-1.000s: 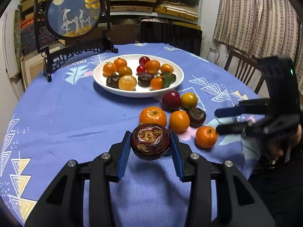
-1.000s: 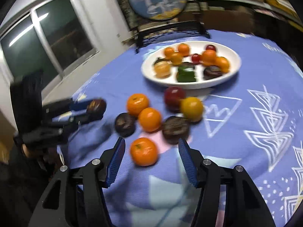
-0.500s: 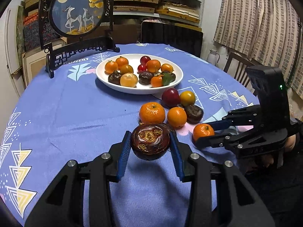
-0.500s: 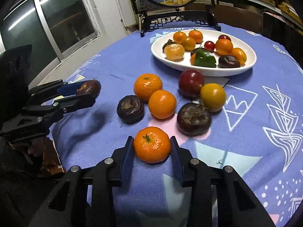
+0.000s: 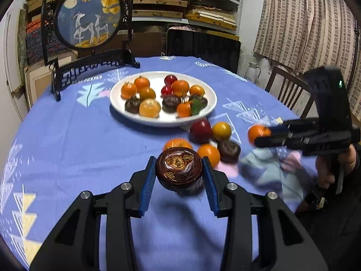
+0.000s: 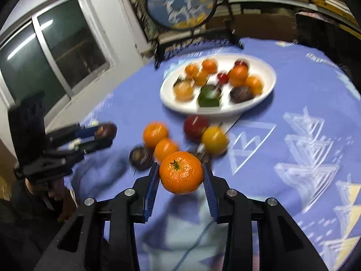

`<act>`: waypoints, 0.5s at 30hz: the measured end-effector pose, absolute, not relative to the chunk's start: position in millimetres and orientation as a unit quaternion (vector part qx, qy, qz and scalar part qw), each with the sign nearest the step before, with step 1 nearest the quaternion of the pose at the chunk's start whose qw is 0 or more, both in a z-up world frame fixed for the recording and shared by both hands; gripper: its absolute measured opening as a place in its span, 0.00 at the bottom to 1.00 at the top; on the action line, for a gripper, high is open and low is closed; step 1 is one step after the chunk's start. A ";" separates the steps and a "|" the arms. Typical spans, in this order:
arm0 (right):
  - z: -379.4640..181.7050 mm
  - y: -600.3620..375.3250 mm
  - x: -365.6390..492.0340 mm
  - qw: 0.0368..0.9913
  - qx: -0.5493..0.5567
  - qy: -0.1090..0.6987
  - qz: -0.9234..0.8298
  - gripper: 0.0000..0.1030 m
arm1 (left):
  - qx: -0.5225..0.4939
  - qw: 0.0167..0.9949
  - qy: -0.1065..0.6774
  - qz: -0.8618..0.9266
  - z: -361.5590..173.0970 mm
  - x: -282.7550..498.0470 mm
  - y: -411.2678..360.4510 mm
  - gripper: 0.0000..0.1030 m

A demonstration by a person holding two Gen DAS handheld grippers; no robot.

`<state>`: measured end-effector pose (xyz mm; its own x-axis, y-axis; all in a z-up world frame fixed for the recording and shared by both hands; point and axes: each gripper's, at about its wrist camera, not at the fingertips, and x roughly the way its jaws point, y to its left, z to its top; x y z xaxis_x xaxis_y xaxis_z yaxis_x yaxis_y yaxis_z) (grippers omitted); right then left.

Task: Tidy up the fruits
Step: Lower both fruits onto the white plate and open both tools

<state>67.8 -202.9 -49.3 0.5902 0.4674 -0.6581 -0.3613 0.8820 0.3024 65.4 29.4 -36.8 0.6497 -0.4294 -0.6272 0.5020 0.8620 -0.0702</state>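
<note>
Grip confirmed on both sides: my left gripper (image 5: 179, 173) is clamped on a dark brown fruit (image 5: 179, 172), my right gripper (image 6: 180, 176) on a tangerine (image 6: 181, 172), both off the cloth. White plate (image 5: 209, 108) of fruit sits at twelve o'clock, loose fruit between.

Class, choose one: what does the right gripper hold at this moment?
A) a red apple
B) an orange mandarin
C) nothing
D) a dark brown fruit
B: the right gripper is shut on the orange mandarin, lifted above the tablecloth.
</note>
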 end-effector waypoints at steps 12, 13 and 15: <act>6.3 -238.4 187.7 0.899 0.139 0.356 0.214 0.38 | 0.073 0.894 0.351 -0.270 -25.9 175.7 -31.1 0.38; 4.7 -234.5 201.6 0.898 0.138 0.359 0.214 0.38 | 0.072 0.892 0.355 -0.272 -28.0 183.1 -34.0 0.38; 0.4 -225.0 226.3 0.895 0.133 0.368 0.212 0.38 | 0.077 0.888 0.364 -0.271 -34.7 196.6 -40.6 0.38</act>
<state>226.3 -225.0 0.4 0.6388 0.4787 -0.6023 -0.2822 0.8741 0.3954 196.6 -40.6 -34.7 0.5884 -0.4259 -0.6873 0.5373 0.8412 -0.0612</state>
